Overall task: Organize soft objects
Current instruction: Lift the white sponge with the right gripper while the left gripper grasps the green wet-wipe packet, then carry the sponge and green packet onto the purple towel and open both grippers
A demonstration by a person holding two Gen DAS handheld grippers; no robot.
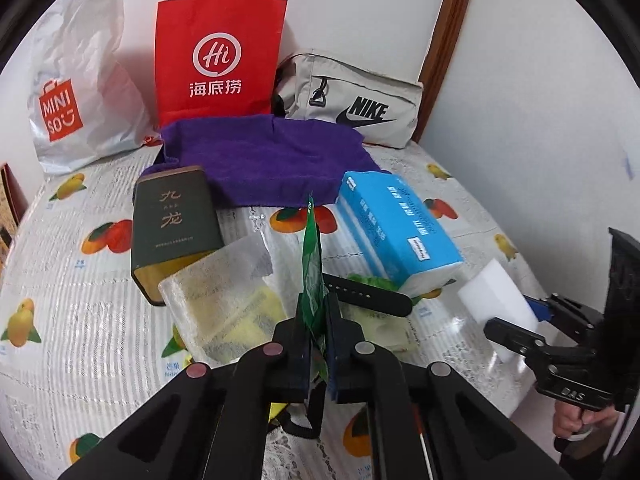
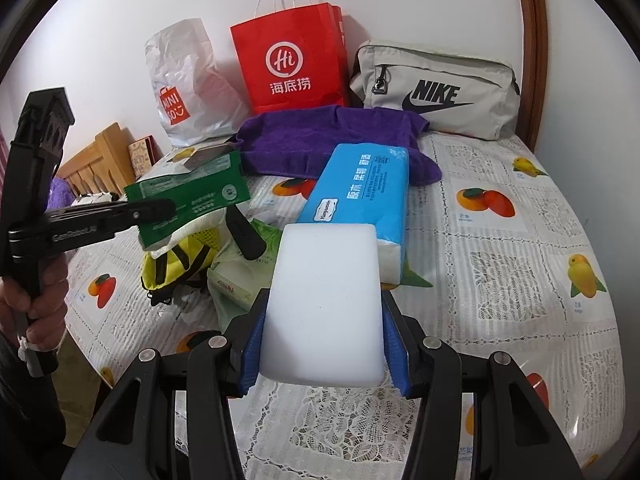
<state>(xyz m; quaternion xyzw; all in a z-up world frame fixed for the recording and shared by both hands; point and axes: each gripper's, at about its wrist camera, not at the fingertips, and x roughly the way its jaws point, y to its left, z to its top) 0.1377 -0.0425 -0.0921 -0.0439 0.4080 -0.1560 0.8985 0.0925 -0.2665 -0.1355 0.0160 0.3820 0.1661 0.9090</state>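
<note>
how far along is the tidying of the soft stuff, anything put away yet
Nothing looks put away yet. In hand: the left tool is shut on a green packet, the right tool on a white sponge block. Left on the table: the purple towel, blue tissue pack and yellow mesh pouch.

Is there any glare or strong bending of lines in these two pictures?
Left wrist view: the door frame curves near the edge; glare on the plastic table cover. Right wrist view: the same frame bows strongly; the white sponge looks bright but not washed out.
</note>
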